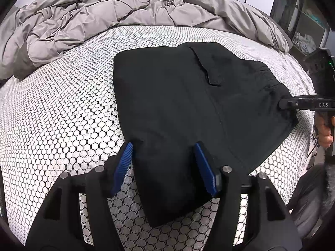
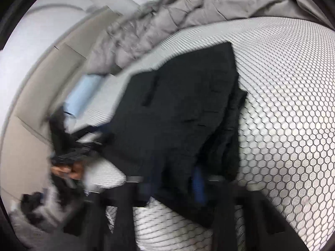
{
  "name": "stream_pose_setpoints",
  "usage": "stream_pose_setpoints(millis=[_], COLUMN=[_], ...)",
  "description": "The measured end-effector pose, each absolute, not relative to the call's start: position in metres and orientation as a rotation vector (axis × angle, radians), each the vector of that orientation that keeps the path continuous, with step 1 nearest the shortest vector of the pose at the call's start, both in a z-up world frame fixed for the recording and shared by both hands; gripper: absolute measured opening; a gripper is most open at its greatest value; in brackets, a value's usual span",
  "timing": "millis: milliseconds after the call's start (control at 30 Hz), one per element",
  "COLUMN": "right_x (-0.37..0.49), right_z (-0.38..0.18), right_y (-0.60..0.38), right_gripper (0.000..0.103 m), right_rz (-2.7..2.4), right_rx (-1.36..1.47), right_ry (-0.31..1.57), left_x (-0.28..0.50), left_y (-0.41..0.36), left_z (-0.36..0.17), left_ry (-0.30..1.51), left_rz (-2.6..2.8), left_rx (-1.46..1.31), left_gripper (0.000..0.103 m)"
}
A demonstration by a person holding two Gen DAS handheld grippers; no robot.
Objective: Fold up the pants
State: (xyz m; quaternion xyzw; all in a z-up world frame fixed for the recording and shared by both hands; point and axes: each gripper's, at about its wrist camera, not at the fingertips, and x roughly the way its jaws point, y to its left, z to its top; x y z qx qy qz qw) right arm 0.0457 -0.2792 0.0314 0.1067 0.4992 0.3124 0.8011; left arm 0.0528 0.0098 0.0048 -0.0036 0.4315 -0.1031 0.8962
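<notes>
Black pants (image 1: 188, 96) lie folded on a mattress with a white honeycomb pattern (image 1: 62, 108). My left gripper (image 1: 163, 156) is open, its blue pads (image 1: 123, 167) on either side of the near edge of the pants. My right gripper (image 1: 281, 104) reaches in from the right and touches the pants' waistband edge. In the blurred right wrist view the pants (image 2: 184, 108) lie between the right gripper's blue pads (image 2: 199, 182), which stand apart; the gripper (image 2: 173, 186) looks open over the cloth.
A crumpled grey duvet (image 1: 104, 14) is heaped along the far side of the mattress. A dark shelf unit (image 1: 299, 21) stands to the far right. The mattress edge (image 1: 301, 146) drops off at right, near the person's hand.
</notes>
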Motion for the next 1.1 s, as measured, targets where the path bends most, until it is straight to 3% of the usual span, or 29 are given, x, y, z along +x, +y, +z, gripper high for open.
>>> stream_pose_setpoints(millis=[167, 300, 367, 433, 500, 567, 767, 800, 900, 1033, 1100], right_x=[0.023, 0.033, 0.029, 0.020, 0.017, 0.027, 0.065, 0.070, 0.078, 0.101, 0.113], right_z=[0.058, 0.026, 0.038, 0.059, 0.075, 0.067, 0.010, 0.010, 0.018, 0.019, 0.012], right_y=[-0.284, -0.296, -0.302, -0.309, -0.319, -0.322, -0.311, -0.311, -0.307, -0.294, -0.289], right_gripper=[0.006, 0.007, 0.010, 0.024, 0.059, 0.068, 0.063, 0.041, 0.028, 0.027, 0.036], right_rz=[0.748, 0.633, 0.664, 0.632, 0.554, 0.506, 0.472, 0.491, 0.498, 0.442, 0.408], right_rx=[0.260, 0.242, 0.266, 0.217, 0.213, 0.252, 0.394, 0.425, 0.481, 0.468, 0.413], right_ry=[1.007, 1.128, 1.088, 0.994, 0.875, 0.890, 1.080, 1.078, 1.033, 1.002, 1.045], left_x=[0.052, 0.055, 0.055, 0.053, 0.052, 0.056, 0.078, 0.080, 0.094, 0.124, 0.134], left_y=[0.010, 0.014, 0.015, 0.019, 0.027, 0.032, 0.033, 0.032, 0.032, 0.042, 0.044], left_z=[0.009, 0.008, 0.010, 0.016, 0.020, 0.017, -0.002, 0.000, 0.007, 0.007, 0.005], left_ry=[0.893, 0.903, 0.902, 0.885, 0.864, 0.880, 0.963, 0.963, 0.968, 0.935, 0.930], left_rz=[-0.217, -0.214, -0.205, -0.196, -0.202, -0.198, -0.186, -0.182, -0.153, -0.098, -0.091], left_rx=[-0.011, -0.023, -0.026, -0.042, -0.092, -0.148, -0.258, -0.253, -0.243, -0.246, -0.272], left_gripper=[0.058, 0.059, 0.059, 0.059, 0.060, 0.062, 0.059, 0.053, 0.046, 0.046, 0.047])
